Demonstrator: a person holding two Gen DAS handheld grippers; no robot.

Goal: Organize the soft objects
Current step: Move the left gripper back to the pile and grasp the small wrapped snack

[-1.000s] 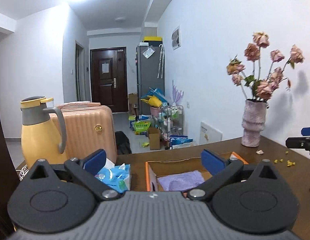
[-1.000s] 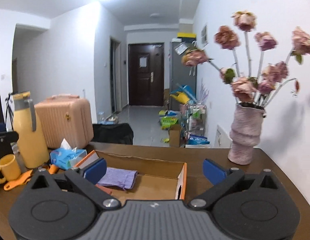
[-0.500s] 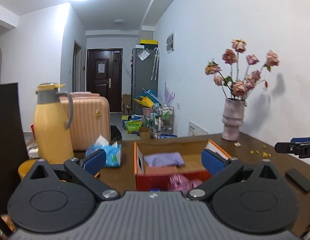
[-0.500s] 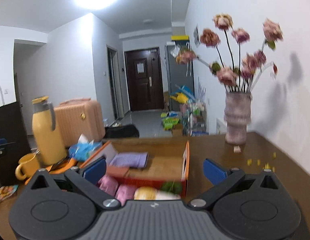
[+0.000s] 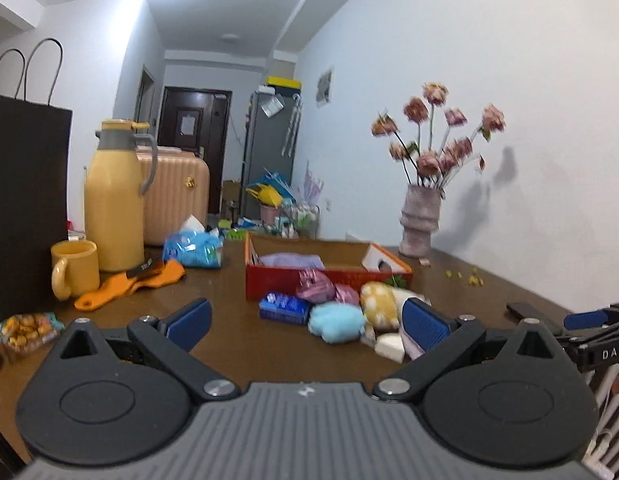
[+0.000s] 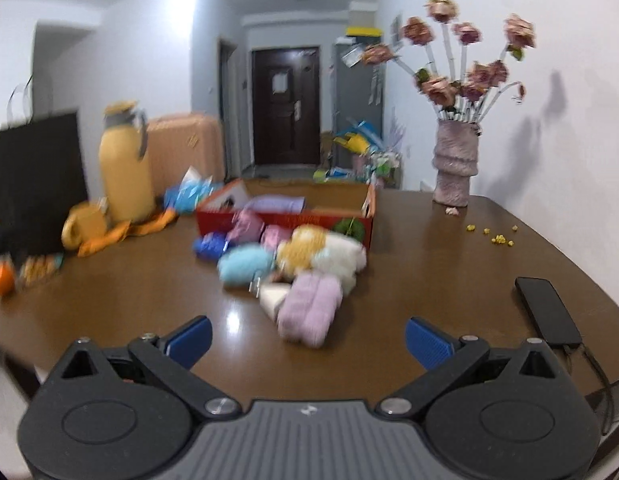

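Observation:
A heap of soft things lies on the brown table in front of a red and orange cardboard box (image 5: 269,280) (image 6: 285,216): a light blue plush (image 5: 336,322) (image 6: 245,265), a yellow and white plush (image 5: 376,300) (image 6: 305,246), a lilac plush (image 6: 309,306), pink wrapped pieces (image 5: 315,286) and a blue packet (image 5: 283,307). A lilac cloth (image 5: 289,260) lies in the box. My left gripper (image 5: 307,322) is open and empty, short of the heap. My right gripper (image 6: 308,340) is open and empty, just short of the lilac plush.
At the left stand a yellow jug (image 5: 113,200), a yellow mug (image 5: 74,268), a black paper bag (image 5: 25,200), orange socks (image 5: 129,284) and a blue tissue pack (image 5: 193,246). A vase of flowers (image 6: 455,168) stands at the back right. A black phone (image 6: 547,310) lies at the right.
Both grippers have pulled back from the box toward the near edge of the table. The heap of soft things in front of the box has come into view.

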